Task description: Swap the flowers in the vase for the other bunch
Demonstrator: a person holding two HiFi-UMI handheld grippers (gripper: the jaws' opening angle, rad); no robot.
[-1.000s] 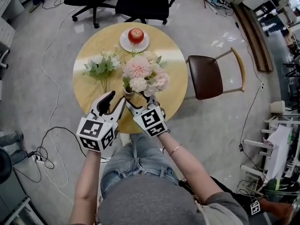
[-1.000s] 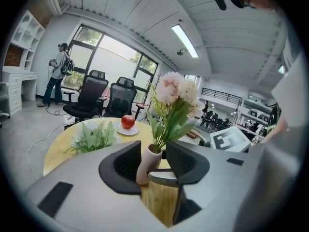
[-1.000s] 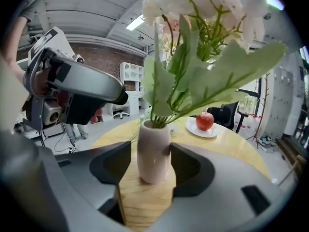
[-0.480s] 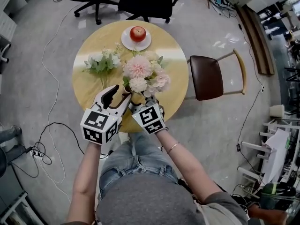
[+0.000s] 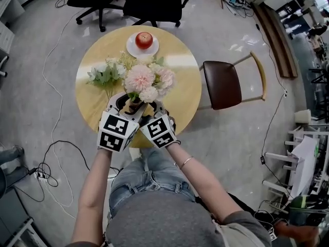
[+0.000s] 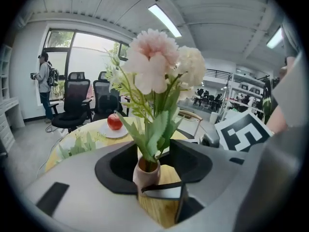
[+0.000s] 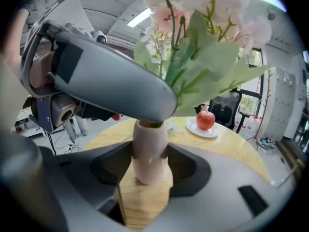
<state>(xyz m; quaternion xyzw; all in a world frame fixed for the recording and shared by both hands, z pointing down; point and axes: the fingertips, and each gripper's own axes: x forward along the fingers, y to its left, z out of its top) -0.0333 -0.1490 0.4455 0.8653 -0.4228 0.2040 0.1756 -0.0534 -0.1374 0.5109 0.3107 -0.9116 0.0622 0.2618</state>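
Observation:
A small pinkish vase (image 5: 134, 107) (image 6: 146, 175) (image 7: 149, 153) stands near the front edge of the round wooden table (image 5: 185, 86). It holds a bunch of pink and white flowers (image 5: 140, 78) (image 6: 152, 64) (image 7: 193, 13). My right gripper (image 5: 150, 110) (image 7: 149, 164) is shut on the vase's body. My left gripper (image 5: 129, 102) (image 6: 153, 151) has just been opening its jaws. They stand wide on either side of the vase's mouth and stems, without pressing. The other bunch (image 5: 105, 75) (image 6: 79, 144), white and green, lies on the table to the left.
A red apple (image 5: 144, 39) (image 6: 114, 121) (image 7: 205, 120) on a white plate sits at the table's far side. A brown chair (image 5: 223, 84) stands to the right, black office chairs (image 5: 154, 1) behind the table. Cables (image 5: 56, 148) trail on the floor at left.
My left gripper has moved right, from beside the vase to around its mouth and stems, and its jaws stand wider. The right gripper has kept its hold on the vase.

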